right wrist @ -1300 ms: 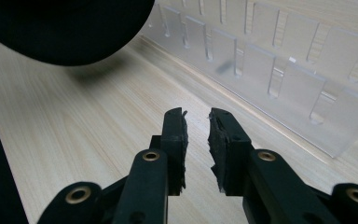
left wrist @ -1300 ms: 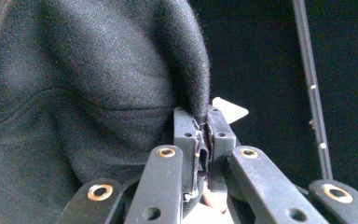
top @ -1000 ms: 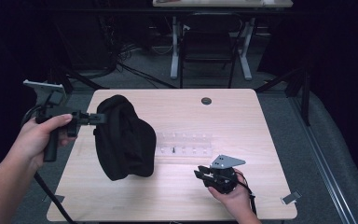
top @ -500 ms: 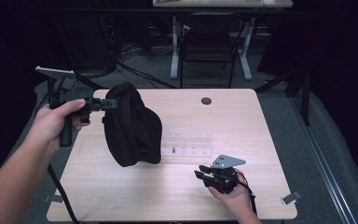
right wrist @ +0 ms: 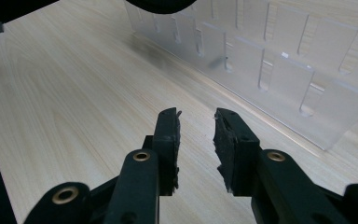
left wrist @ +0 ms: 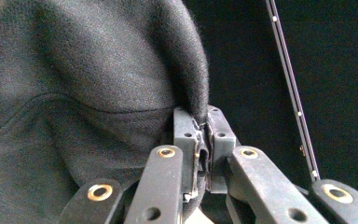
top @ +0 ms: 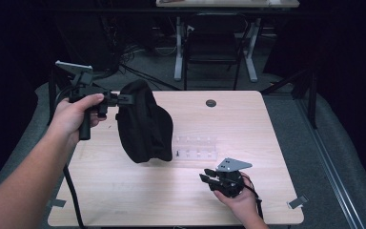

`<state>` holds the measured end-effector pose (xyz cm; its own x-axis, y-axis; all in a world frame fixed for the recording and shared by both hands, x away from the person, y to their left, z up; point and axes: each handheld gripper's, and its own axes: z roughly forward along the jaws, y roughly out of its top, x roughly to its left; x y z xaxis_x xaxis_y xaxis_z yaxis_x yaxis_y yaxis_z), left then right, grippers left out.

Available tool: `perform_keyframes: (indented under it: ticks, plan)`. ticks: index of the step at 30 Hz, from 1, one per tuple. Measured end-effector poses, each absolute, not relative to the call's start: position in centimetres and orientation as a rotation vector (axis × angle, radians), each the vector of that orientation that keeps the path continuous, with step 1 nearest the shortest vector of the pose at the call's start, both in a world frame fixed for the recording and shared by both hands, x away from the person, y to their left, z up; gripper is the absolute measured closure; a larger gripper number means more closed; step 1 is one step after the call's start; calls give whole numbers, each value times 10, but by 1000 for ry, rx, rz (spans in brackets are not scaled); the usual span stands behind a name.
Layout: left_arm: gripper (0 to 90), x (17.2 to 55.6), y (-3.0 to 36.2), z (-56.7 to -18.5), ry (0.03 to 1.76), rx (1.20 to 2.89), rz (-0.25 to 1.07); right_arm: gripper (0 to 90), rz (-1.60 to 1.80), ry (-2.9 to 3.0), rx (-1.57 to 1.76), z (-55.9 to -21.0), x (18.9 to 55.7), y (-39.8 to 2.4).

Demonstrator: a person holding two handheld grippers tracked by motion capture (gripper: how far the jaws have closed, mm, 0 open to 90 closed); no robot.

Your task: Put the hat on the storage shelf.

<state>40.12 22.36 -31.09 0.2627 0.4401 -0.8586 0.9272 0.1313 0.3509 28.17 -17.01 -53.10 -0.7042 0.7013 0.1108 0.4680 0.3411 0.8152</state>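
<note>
Dim grey carpet and dark surroundings frame 1 pale wooden table (top: 248, 124), with 1 round dark grommet (top: 211, 103) near its far edge. Beyond it stand the white legs of 1 more desk (top: 178, 47), with loose cables on the floor to the left.

On the table lies 1 clear plastic organizer tray (top: 198, 147), divided into small compartments; 1 small dark item sits in a compartment at its near left. In the right gripper view the tray (right wrist: 279, 65) lies just beyond the jaws.

Over the table's left part hangs 1 black cloth bag (top: 143, 124), lifted off the wood, its lower end just above the tray's left end. The left gripper (top: 124, 99), held in the person's left hand (top: 78, 114), is clamped tight on the bag's upper edge; the left gripper view shows the fabric (left wrist: 98, 84) pinched between the closed jaws.

The right gripper (top: 208, 179) rests low at the near right of the table in the right hand (top: 238, 202). Its jaws stand partly apart, having just widened a little, with nothing between them.
</note>
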Motion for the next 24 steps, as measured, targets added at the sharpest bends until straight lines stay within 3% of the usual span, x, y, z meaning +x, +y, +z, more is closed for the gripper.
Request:
perform_keyframes:
  ticks: [24]
  plan:
    - [859, 417, 195, -315, 1379, 1530, -548, 698, 1291, 2347, 1052, -532, 283, -172]
